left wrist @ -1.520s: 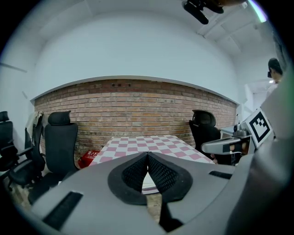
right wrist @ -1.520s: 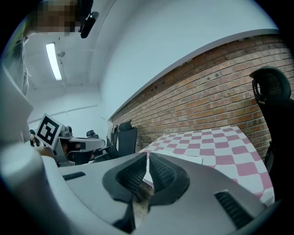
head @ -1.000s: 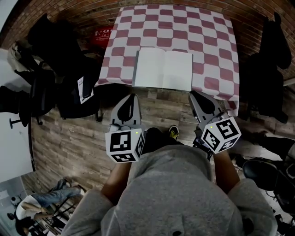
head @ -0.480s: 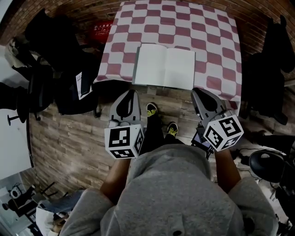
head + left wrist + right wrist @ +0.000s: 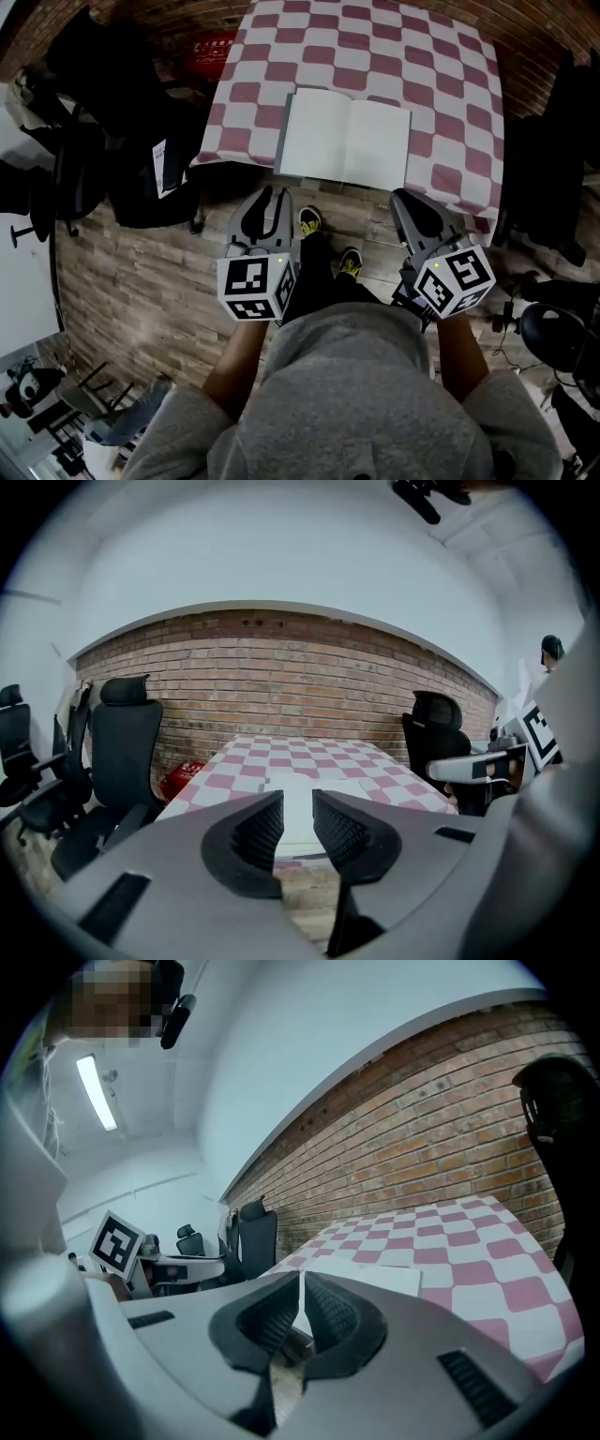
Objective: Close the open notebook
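In front of you, beyond the wood-plank floor (image 5: 122,281), stands the rectangular table under a red-and-white checked cloth (image 5: 375,56). It is backed against a red brick wall (image 5: 281,686), so you have to work from the near side. Black office chairs (image 5: 103,66) crowd the table's left flank, which makes a straight-on reach the sensible one.

The open notebook with blank white pages (image 5: 345,141) lies flat at the table's near edge. It is spread wide, its spine runs away from you, and nothing rests on it. It seems to have been put there so that either half can be swung across the other without leaning far over the cloth.

Your left gripper, grey with a marker cube (image 5: 270,194), hangs over the floor short of the notebook's near left corner and apart from it. Your right gripper of the same make (image 5: 403,195) is just short of the near right corner and touches nothing either. With one tool lined up on each half, I judge this to be the approach, with closing not yet begun.

The left gripper's jaws have just been opening. They stand a little apart with nothing between them, and the notebook shows through the gap in the distance. That spread looks meant to take the edge of a cover. The right gripper's jaws are pressed together on nothing, better suited to steadying or pushing a page than to pinching one.
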